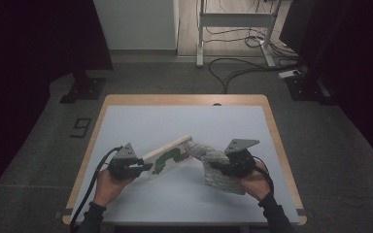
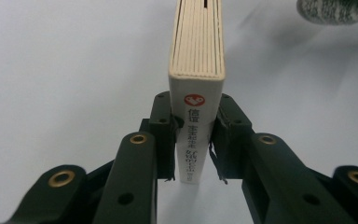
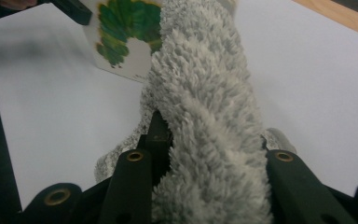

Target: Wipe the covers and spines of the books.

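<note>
The left gripper [image 1: 143,166] has its jaws closed against both covers of a thick board book [image 2: 196,70], clamping it at the spine end so that the book stands on edge over the table; in the left gripper view the white spine with a red round mark and printed characters faces the camera between the two black jaws. From the high view the book [image 1: 167,158] slants up and away from that gripper toward the middle of the white tabletop [image 1: 184,126], its cover showing a green caterpillar-like picture. The right gripper [image 1: 216,166] is closed on a fluffy grey cloth [image 3: 205,116], which bulges thickly between its jaws. The cloth's far end [image 1: 201,150] lies touching or just beside the book's far corner.
</note>
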Available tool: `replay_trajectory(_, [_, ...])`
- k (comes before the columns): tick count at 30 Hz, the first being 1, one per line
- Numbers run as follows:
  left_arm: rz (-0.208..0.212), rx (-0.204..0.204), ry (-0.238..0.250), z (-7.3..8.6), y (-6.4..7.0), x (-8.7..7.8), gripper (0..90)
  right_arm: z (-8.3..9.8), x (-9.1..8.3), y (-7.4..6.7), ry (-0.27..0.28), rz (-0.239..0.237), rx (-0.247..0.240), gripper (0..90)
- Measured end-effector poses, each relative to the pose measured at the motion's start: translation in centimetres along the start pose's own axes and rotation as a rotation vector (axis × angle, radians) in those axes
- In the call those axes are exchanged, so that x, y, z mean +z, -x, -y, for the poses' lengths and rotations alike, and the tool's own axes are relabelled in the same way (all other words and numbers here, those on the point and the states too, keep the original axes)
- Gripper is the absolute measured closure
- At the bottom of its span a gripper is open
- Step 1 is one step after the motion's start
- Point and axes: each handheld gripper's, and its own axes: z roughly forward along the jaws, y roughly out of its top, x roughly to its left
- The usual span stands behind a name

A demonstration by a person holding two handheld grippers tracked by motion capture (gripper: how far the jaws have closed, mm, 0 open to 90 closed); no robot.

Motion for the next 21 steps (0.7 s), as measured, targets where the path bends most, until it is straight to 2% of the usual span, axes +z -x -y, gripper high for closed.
replay_trajectory(10, [0.001, 0.003, -0.002, 0.0, 0.0, 0.0, 71.9, -2.3, 3.5, -2.2, -0.030, -0.068, -0.068, 65.4])
replay_trajectory(21, [-0.006, 0.009, -0.004, -0.1, 0.2, 0.0, 72.0, -4.0, 7.2, -4.2, -0.054, -0.112, -0.120, 65.6])
